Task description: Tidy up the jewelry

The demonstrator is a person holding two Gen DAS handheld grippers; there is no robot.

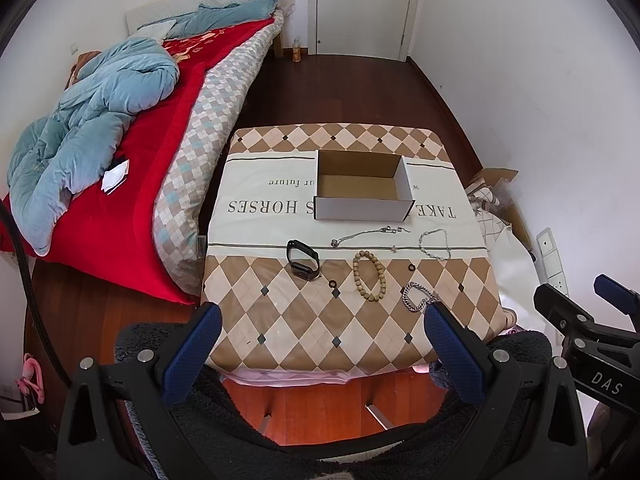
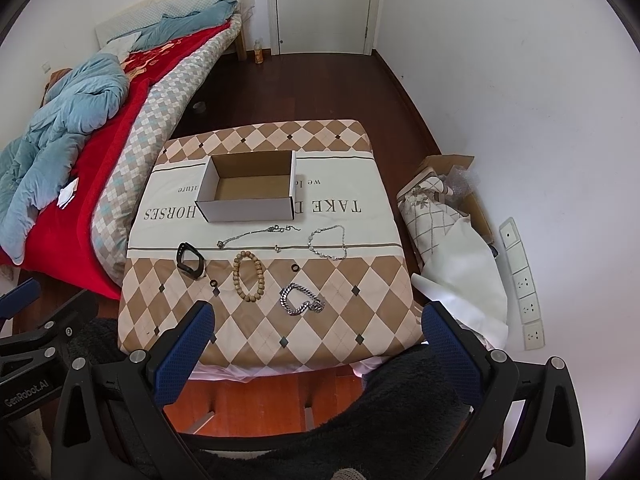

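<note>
An open, empty cardboard box (image 1: 362, 184) (image 2: 248, 186) stands on the cloth-covered table (image 1: 280, 320) (image 2: 340, 320). In front of it lie a black wristband (image 1: 303, 259) (image 2: 191, 260), a thin silver chain necklace (image 1: 370, 234) (image 2: 256, 234), a pale beaded chain (image 1: 435, 244) (image 2: 328, 242), a wooden bead bracelet (image 1: 370, 276) (image 2: 249, 276), a chunky silver chain bracelet (image 1: 418, 297) (image 2: 301, 300) and small dark rings (image 1: 332, 283) (image 2: 295, 268). My left gripper (image 1: 322, 320) and right gripper (image 2: 316, 320) are open and empty, held back over the table's near edge.
A bed (image 1: 120, 152) with a red blanket and blue quilt runs along the left. A cardboard box with cloth and bubble wrap (image 2: 444, 196) and a white power strip (image 2: 522, 284) lie on the floor at the right. A closed door (image 1: 360, 4) is at the back.
</note>
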